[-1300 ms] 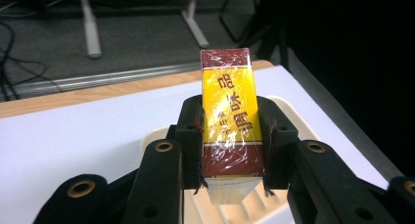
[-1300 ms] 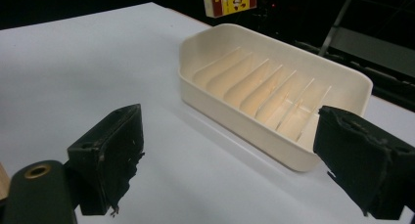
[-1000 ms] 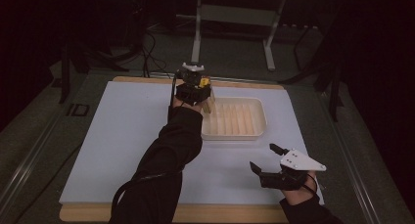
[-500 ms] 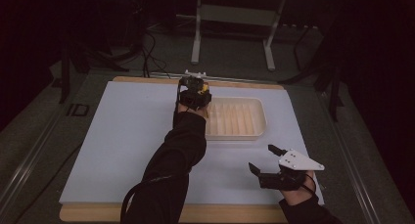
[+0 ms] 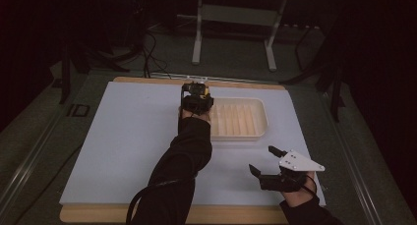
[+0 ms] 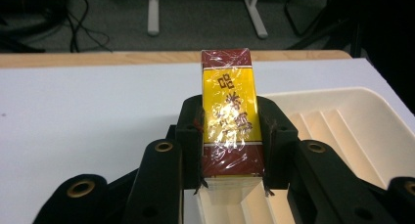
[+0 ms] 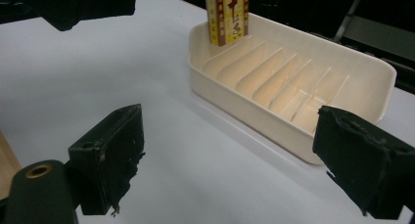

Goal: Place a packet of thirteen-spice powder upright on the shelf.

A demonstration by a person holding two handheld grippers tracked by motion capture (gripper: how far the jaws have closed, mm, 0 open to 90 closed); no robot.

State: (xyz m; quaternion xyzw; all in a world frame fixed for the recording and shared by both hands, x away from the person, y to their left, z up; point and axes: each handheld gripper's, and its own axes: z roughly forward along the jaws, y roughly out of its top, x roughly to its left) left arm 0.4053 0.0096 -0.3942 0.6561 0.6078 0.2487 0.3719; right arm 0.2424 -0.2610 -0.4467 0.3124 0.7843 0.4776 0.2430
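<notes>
Yellow-and-red wrapped box [image 6: 229, 111]: clamped upright in your left gripper [image 6: 230, 136], its lower end dipping into the left end slot of the cream slotted tray [image 5: 258, 109] at the table's [image 5: 123, 136] far middle. Your right gripper [image 5: 265, 161]: jaws wide apart, holding nothing, hovering near right, well apart from the tray.

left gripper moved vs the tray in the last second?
Yes. The left gripper, shut on the yellow box, has sunk toward the end slot of the cream tray.
</notes>
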